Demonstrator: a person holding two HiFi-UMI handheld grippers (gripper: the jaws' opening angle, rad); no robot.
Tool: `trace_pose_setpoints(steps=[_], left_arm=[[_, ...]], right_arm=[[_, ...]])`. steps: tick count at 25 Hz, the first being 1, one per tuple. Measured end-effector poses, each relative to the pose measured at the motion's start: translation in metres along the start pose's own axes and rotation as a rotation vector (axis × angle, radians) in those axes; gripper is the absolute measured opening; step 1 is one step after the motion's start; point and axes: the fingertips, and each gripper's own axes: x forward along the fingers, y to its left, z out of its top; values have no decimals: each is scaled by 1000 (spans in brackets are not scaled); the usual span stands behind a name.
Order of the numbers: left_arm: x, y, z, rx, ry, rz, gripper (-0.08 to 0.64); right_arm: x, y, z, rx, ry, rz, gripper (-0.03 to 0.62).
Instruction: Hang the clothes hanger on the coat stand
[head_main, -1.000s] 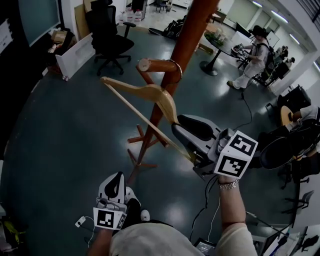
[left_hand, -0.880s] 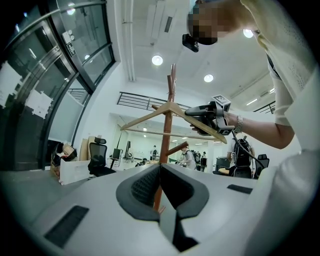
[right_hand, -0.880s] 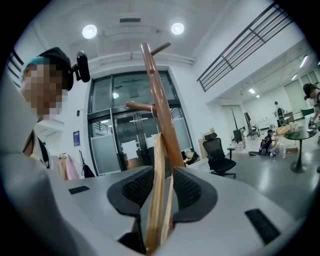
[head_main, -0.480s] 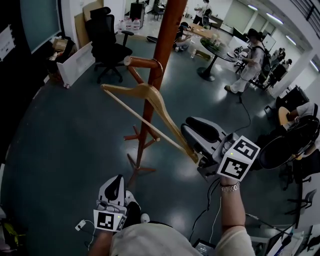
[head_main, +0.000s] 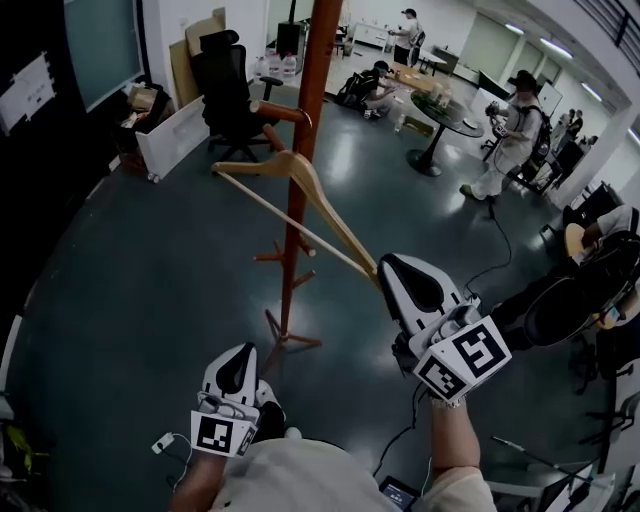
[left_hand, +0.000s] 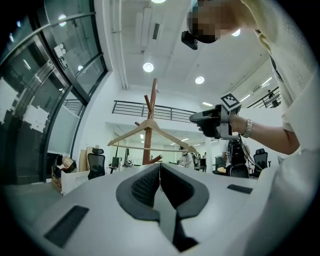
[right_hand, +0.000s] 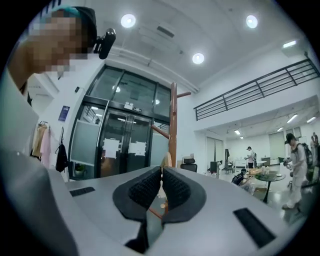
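Observation:
A wooden clothes hanger (head_main: 300, 185) hangs tilted against the brown coat stand (head_main: 305, 120), its neck just below a short peg (head_main: 278, 110). I cannot make out its hook. My right gripper (head_main: 385, 272) is shut on the hanger's lower right end. In the right gripper view the hanger (right_hand: 164, 161) shows edge-on between the shut pads, with the coat stand (right_hand: 173, 125) behind. My left gripper (head_main: 240, 352) stays low by my body, shut and empty. The left gripper view looks past its closed jaws at the hanger (left_hand: 150, 131), the coat stand (left_hand: 151, 107) and my right gripper (left_hand: 212, 122).
A black office chair (head_main: 232, 85) and a white panel (head_main: 172, 135) stand at the back left. People gather round a dark round table (head_main: 440, 108) behind; one person (head_main: 505, 135) stands at the right. The stand's feet (head_main: 285, 335) spread over the dark floor.
My right gripper has come lower and closer to me, still gripping the hanger's end. The head view has tipped up, so the stand looks more upright. The left gripper has barely moved.

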Motion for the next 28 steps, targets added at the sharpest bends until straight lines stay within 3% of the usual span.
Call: trace_pose_setpoints(steps=[3, 10, 14, 17, 20, 28], left_arm=[[-16, -12, 9, 10, -9, 13, 12], [-57, -45, 45, 45, -77, 31, 12], [-78, -48, 52, 64, -92, 61, 12], [-95, -44, 59, 80, -92, 94, 12], [-108, -43, 60, 77, -83, 134, 12], [-113, -64, 36, 53, -20, 114, 12]], right_arm=[[-16, 27, -7, 55, -41, 13, 20], [-48, 99, -47, 221, -15, 124, 18], [-56, 115, -75, 279, -3, 32, 18], [-61, 140, -93, 261, 17, -17, 18], [-66, 173, -110, 214, 49, -3, 18], [-77, 197, -128, 230, 81, -1, 18]])
